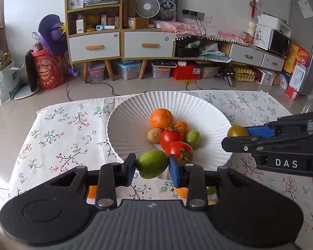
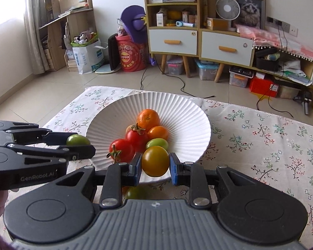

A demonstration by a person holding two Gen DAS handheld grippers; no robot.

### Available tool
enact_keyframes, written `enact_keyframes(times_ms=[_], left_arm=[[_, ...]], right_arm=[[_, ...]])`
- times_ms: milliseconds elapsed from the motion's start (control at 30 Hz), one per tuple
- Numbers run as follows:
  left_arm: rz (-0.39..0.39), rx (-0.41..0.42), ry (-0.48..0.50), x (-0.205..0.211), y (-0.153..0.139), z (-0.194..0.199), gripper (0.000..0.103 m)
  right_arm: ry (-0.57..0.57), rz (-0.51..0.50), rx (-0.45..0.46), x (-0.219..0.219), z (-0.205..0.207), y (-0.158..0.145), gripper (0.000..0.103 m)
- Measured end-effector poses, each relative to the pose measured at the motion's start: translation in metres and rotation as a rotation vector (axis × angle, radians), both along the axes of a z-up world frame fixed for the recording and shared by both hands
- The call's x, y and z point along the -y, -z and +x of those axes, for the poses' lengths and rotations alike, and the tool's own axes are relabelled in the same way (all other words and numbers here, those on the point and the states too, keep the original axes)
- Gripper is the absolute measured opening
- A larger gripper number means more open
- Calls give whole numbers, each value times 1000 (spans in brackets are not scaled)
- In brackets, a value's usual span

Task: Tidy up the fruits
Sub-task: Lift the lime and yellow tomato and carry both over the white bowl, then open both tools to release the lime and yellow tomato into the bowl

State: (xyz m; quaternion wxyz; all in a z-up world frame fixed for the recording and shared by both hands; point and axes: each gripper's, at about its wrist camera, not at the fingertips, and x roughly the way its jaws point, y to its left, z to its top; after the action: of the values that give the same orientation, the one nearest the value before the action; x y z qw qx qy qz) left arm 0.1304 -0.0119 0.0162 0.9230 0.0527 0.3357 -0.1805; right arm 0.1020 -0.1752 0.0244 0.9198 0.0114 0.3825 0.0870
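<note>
A white ribbed bowl (image 1: 135, 112) (image 2: 177, 108) on the flowered cloth holds two oranges (image 1: 162, 118), two red tomatoes (image 1: 170, 137), a kiwi (image 1: 153, 135) and a green fruit (image 1: 193, 138). My left gripper (image 1: 152, 167) is shut on a green fruit (image 1: 152, 163), held at the bowl's near rim; in the right wrist view it shows at the left (image 2: 78, 140). My right gripper (image 2: 155, 165) is shut on a yellow-orange tomato (image 2: 155, 161), also at the near rim; in the left wrist view that tomato (image 1: 237, 131) hangs by the bowl's right rim.
The flowered cloth (image 1: 68, 129) covers the table, whose far edge drops to a tiled floor. More fruit lies blurred under the grippers (image 2: 135, 192) (image 1: 211, 190). Cabinets, storage boxes and cables stand beyond the table.
</note>
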Motion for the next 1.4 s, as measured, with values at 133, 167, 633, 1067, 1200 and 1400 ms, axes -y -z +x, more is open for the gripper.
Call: enact_keyframes(times_ms=[133, 167, 633, 1067, 1200, 1400], left_arm=[[14, -9, -14, 2, 4, 12, 30], [21, -10, -16, 3, 5, 14, 30], [21, -31, 4, 12, 14, 24, 30], [24, -19, -22, 13, 12, 22, 32], [13, -21, -35, 9, 9, 20, 37], [15, -13, -42, 2, 3, 12, 46]], right_arm=[[1, 0, -12, -3, 6, 4, 25], [-1, -2, -16, -4, 7, 5, 25], [-45, -46, -65, -12, 7, 19, 25], [-40, -45, -65, -14, 5, 17, 26], [-38, -41, -61, -13, 3, 14, 35], [-38, -41, -49, -10, -3, 9, 46]])
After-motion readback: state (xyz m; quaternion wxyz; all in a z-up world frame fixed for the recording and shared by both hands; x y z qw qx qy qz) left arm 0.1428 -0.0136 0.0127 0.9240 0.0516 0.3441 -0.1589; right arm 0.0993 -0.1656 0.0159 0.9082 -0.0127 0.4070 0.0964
